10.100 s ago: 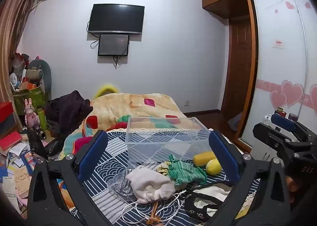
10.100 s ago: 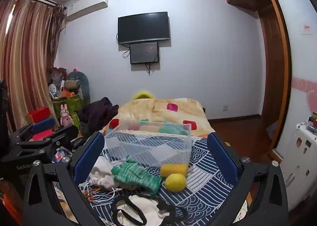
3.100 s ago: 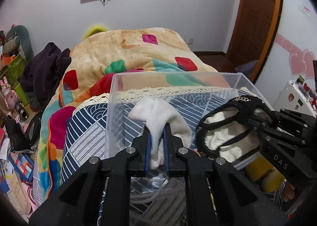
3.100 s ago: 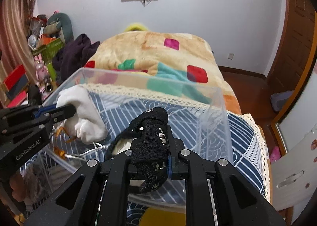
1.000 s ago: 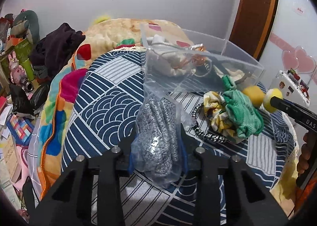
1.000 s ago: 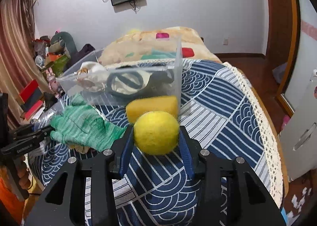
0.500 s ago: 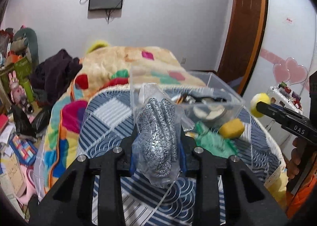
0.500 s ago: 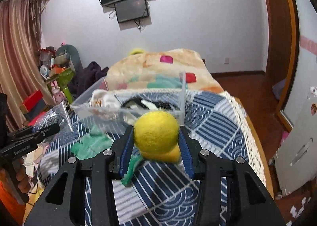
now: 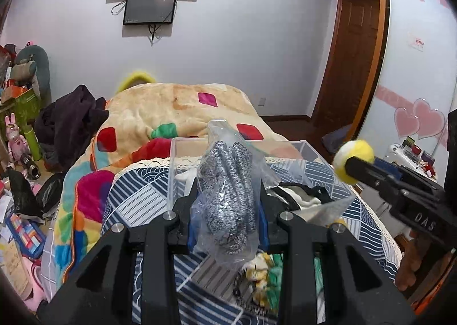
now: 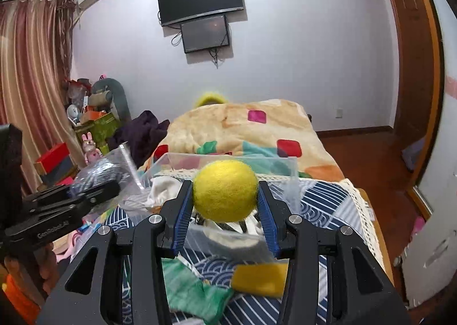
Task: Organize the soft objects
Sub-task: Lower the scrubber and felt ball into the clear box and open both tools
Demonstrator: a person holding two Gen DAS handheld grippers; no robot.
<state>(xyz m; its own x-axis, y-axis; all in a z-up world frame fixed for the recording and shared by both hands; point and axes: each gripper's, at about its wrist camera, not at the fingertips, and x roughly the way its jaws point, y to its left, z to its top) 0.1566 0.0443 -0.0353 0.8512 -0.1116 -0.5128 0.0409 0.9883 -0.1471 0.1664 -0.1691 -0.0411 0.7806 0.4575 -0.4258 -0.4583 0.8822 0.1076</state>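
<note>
My left gripper (image 9: 227, 211) is shut on a clear plastic bag of grey speckled gloves (image 9: 230, 196) and holds it up in front of the clear plastic bin (image 9: 177, 171). My right gripper (image 10: 225, 199) is shut on a yellow felt ball (image 10: 225, 189), held above the near side of the bin (image 10: 171, 161). The ball also shows at the right of the left wrist view (image 9: 352, 159). The bin holds a white cloth (image 10: 162, 185) and a black-trimmed white item (image 9: 300, 196). A green glove (image 10: 191, 290) and a yellow sponge (image 10: 260, 278) lie on the table below.
The round table has a blue patterned cloth (image 10: 328, 205) with a lace edge. Behind it is a bed with a colourful patched blanket (image 9: 177, 108). Clutter and boxes stand on the left floor (image 9: 20, 153). A wooden door (image 9: 348, 62) is at the right.
Both grippers have risen and moved toward the bin with their loads. The bag of gloves and the yellow ball are now higher, over the bin's near side.
</note>
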